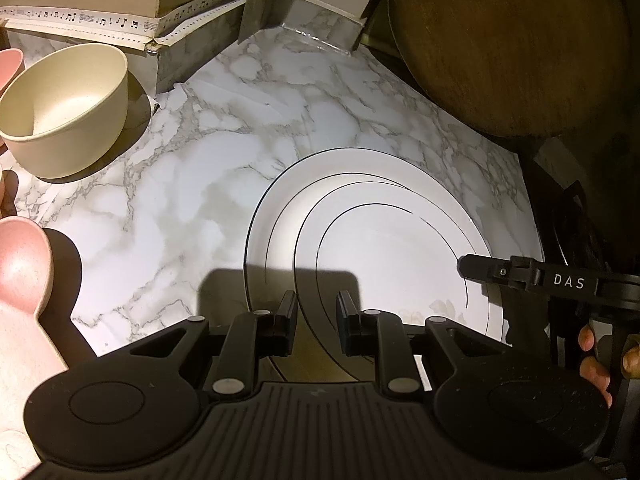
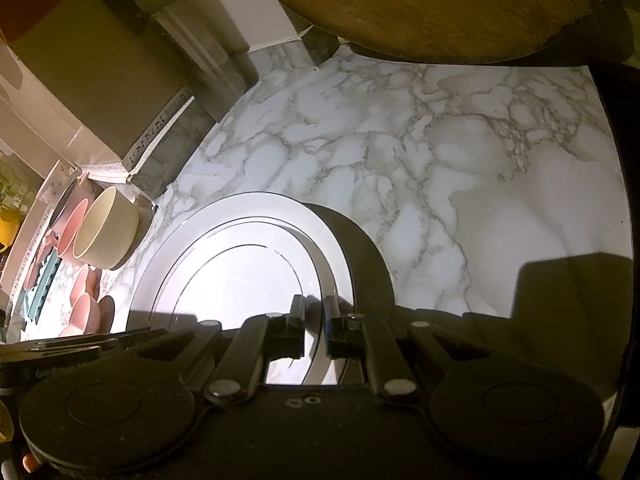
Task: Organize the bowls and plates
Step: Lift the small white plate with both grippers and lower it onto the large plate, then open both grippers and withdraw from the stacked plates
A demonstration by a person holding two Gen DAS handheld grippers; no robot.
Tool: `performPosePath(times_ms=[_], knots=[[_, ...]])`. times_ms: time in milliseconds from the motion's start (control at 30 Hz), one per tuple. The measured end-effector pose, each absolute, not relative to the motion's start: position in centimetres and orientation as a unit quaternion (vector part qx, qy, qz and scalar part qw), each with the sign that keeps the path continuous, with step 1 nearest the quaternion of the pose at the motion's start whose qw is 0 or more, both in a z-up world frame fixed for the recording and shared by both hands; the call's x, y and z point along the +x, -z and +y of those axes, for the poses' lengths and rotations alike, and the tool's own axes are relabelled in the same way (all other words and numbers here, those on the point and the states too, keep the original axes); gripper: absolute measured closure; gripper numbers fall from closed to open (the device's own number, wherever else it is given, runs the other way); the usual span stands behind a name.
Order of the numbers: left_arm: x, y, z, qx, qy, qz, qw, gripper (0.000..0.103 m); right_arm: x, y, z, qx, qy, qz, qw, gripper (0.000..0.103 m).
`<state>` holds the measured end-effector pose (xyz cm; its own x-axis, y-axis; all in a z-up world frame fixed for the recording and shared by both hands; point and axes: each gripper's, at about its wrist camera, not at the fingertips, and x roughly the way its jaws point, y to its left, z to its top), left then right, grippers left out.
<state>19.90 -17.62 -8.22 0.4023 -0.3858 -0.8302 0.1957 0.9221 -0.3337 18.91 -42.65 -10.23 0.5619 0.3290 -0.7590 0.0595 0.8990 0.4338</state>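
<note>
Bare marble counter (image 1: pixel 192 184) lies open ahead-left of the left gripper (image 1: pixel 316 316). A cream bowl (image 1: pixel 68 112) blocks far left. A wooden board (image 1: pixel 512 44) looms ahead-right.

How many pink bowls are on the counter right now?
3: one pink bowl just behind the cream bowl, two more left of the white plate. Pink shapes at the far left edge may be further bowls.

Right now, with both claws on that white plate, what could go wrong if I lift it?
1. The right claw pinches only the thin rim of the white plate; it could slip and drop on the marble counter.
2. The left claw looks loosely set at the near edge, so the plate may tilt.
3. The wooden board stands close behind; a high lift could hit it.
</note>
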Motion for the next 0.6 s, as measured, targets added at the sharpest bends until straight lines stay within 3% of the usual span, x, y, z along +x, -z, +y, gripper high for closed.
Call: performPosePath(times_ms=[400, 600], knots=[[19.4, 7.8, -17.4, -0.082, 0.174, 0.518, 0.834, 0.083, 18.9, 10.0, -42.3, 0.194, -0.072, 0.465, 0.861, 0.095], [18.6, 7.2, -17.1, -0.075, 0.176, 0.507, 0.84, 0.083, 18.5, 8.8, -42.2, 0.186, -0.071, 0.453, 0.869, 0.086]])
